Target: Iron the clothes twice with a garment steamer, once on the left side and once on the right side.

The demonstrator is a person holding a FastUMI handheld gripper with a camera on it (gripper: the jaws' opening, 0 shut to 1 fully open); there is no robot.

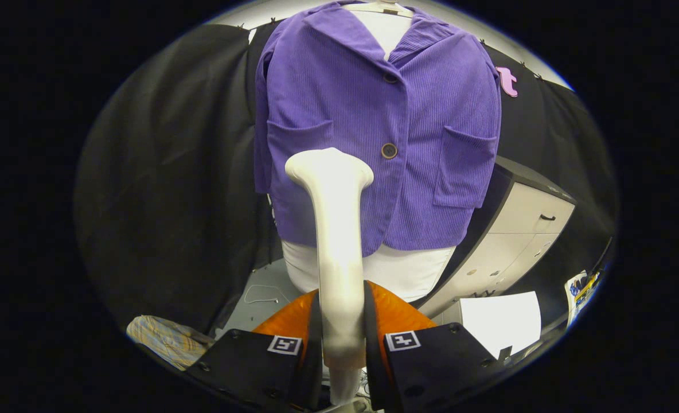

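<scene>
A purple corduroy jacket (374, 120) with two pockets and dark buttons hangs on a white mannequin torso (408, 269) straight ahead. My gripper (340, 321) is shut on the white garment steamer (335, 229), both orange fingers (394, 312) pressing its handle. The steamer stands upright between the fingers. Its flat head (328, 166) reaches up in front of the jacket's lower left panel, just left of the lower button (389, 150). I cannot tell whether the head touches the fabric.
A white drawer cabinet (517, 235) with a dark top stands to the right of the mannequin. A white sheet (503, 318) lies below it. A plaid cloth (167, 338) lies at the lower left, on the pale floor (259, 298).
</scene>
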